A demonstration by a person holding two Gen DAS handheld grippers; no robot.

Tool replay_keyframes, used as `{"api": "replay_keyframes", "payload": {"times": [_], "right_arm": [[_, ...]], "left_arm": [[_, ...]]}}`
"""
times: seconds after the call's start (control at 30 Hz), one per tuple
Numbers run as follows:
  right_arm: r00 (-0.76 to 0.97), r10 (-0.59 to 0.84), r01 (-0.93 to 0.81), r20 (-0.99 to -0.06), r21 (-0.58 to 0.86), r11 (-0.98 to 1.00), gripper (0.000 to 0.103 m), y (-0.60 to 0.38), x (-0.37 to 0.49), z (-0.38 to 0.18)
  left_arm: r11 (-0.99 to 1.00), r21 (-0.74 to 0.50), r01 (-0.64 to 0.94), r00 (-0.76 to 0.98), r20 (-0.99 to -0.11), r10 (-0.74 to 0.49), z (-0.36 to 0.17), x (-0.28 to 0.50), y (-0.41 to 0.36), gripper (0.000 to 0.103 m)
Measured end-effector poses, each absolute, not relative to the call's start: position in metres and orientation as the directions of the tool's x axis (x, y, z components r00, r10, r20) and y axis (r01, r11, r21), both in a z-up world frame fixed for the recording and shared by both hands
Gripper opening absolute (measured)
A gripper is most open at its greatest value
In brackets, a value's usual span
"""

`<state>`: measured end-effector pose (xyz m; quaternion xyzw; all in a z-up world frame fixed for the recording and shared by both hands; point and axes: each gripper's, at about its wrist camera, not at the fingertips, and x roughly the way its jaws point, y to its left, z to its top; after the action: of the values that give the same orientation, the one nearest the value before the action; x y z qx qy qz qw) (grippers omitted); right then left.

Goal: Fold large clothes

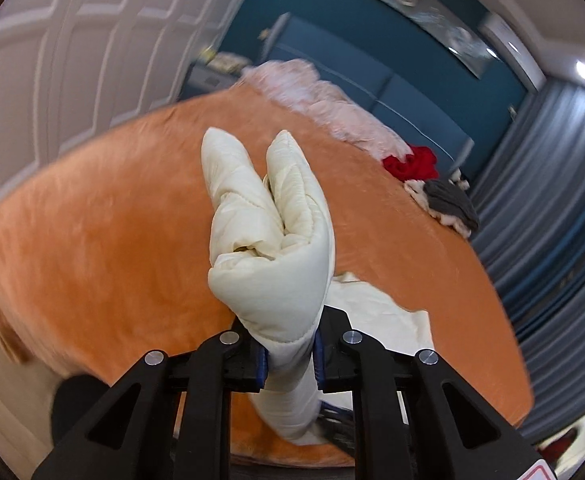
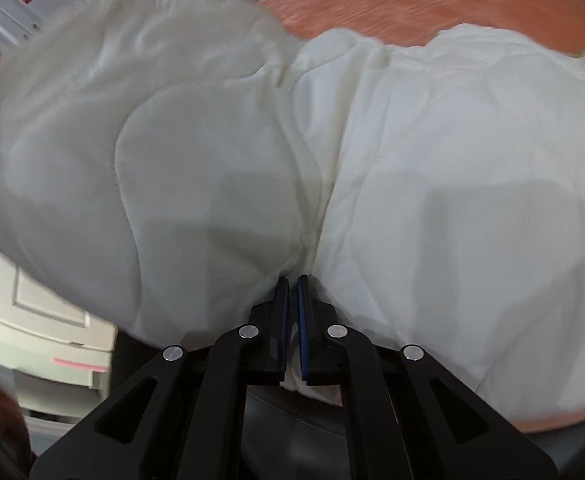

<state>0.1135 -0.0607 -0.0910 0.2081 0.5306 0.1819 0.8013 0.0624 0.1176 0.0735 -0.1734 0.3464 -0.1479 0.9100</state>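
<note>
A cream quilted padded garment [image 1: 268,248] is held by both grippers over a bed with an orange cover [image 1: 112,232]. My left gripper [image 1: 290,354] is shut on a thick folded edge of it, which sticks up between the jaws. In the right wrist view the garment [image 2: 432,168] fills most of the frame, partly lifted at the left and lying on the orange bed [image 2: 412,4] at the right. My right gripper [image 2: 292,320] is shut on a pinch of its fabric.
On the far side of the bed lie a pink fluffy item [image 1: 324,100], a red garment [image 1: 412,162] and a grey and white garment [image 1: 448,204]. White wardrobe doors [image 1: 72,60] stand left, blue curtains [image 1: 552,216] right, a blue wall behind.
</note>
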Motion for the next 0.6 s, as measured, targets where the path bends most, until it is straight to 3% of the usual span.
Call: {"api": "replay_keyframes", "payload": {"times": [0.2, 0.37, 0.6], "right_arm": [[0.407, 0.525, -0.081, -0.747, 0.543, 0.836, 0.005, -0.088, 0.095, -0.068], [0.476, 0.406, 0.057, -0.780, 0.487, 0.871, 0.005, -0.175, 0.050, -0.050], [0.501, 0.211, 0.233, -0.839, 0.366, 0.901, 0.005, -0.254, -0.010, -0.032]], "left_arm": [[0.907, -0.306, 0.288, 0.706, -0.572, -0.418, 0.090, 0.053, 0.063, 0.013], [0.878, -0.262, 0.401, 0.650, -0.594, -0.474, 0.084, 0.048, 0.008, 0.013], [0.850, -0.200, 0.486, 0.548, -0.688, -0.476, 0.042, 0.046, -0.071, 0.013]]}}
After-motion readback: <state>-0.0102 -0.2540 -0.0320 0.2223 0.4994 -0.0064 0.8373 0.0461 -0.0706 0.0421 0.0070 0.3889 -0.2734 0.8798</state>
